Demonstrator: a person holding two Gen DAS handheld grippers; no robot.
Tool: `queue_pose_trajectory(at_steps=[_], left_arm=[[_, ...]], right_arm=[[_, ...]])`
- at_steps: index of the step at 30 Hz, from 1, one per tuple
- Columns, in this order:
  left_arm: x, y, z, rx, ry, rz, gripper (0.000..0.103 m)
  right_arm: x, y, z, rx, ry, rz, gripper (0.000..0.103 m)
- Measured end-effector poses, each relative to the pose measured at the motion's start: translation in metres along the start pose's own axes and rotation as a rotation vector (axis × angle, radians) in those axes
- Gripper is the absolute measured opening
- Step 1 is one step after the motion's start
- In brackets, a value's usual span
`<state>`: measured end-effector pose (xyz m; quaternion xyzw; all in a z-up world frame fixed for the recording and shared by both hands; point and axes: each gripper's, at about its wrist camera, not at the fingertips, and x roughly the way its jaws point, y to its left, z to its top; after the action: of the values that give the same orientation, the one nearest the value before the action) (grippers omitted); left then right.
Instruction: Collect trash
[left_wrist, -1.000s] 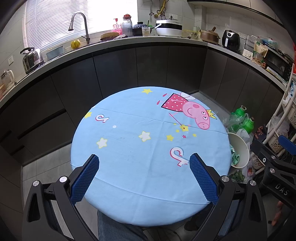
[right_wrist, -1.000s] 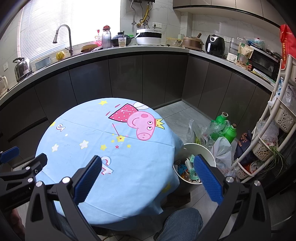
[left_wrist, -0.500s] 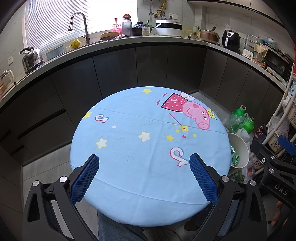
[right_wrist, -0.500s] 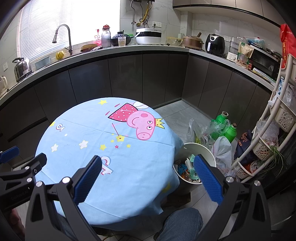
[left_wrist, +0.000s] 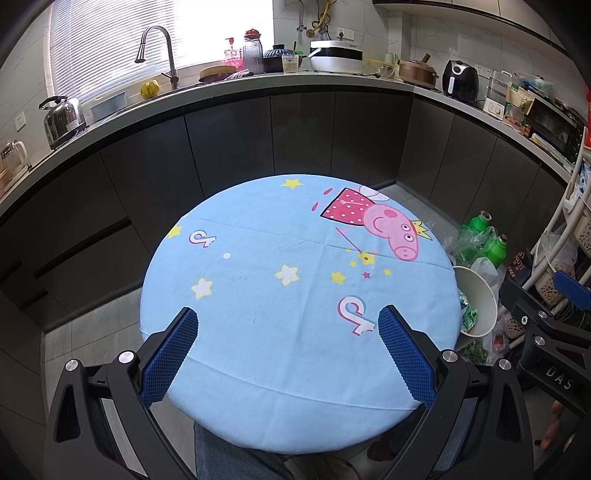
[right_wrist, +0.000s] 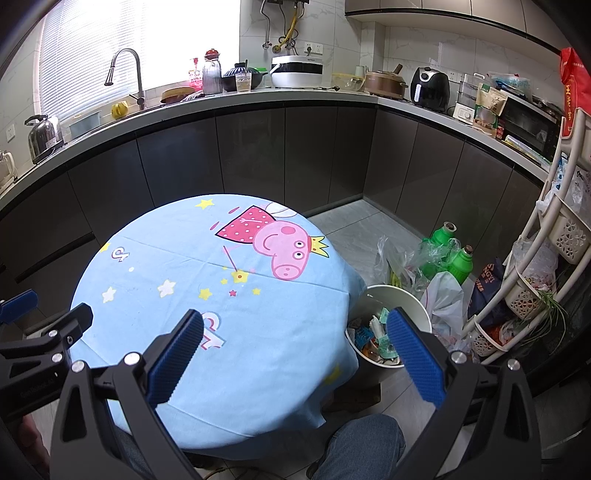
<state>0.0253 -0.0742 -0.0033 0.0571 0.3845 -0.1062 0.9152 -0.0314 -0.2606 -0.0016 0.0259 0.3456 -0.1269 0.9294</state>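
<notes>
A round table with a light blue cartoon cloth (left_wrist: 295, 295) fills the middle of both views (right_wrist: 221, 295); I see no loose trash on it. A white waste bin (right_wrist: 417, 310) holding wrappers and scraps stands on the floor at the table's right edge, and it also shows in the left wrist view (left_wrist: 480, 306). My left gripper (left_wrist: 288, 354) is open and empty over the table's near edge. My right gripper (right_wrist: 295, 354) is open and empty over the table's right front, its right finger above the bin.
Dark kitchen cabinets and a cluttered counter (right_wrist: 295, 96) curve behind the table. Green bottles (right_wrist: 447, 251) and plastic bags (right_wrist: 443, 299) lie on the floor by the bin. A white basket rack (right_wrist: 546, 243) stands at the right. A person's knee (right_wrist: 362, 446) is below.
</notes>
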Motion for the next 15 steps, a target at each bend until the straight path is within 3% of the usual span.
queue_pose_trajectory(at_steps=[15], left_arm=[[0.0001, 0.0004, 0.0074, 0.009, -0.003, -0.009, 0.094]], right_arm=[[0.0007, 0.0, 0.0005, 0.0, 0.001, 0.0, 0.1]])
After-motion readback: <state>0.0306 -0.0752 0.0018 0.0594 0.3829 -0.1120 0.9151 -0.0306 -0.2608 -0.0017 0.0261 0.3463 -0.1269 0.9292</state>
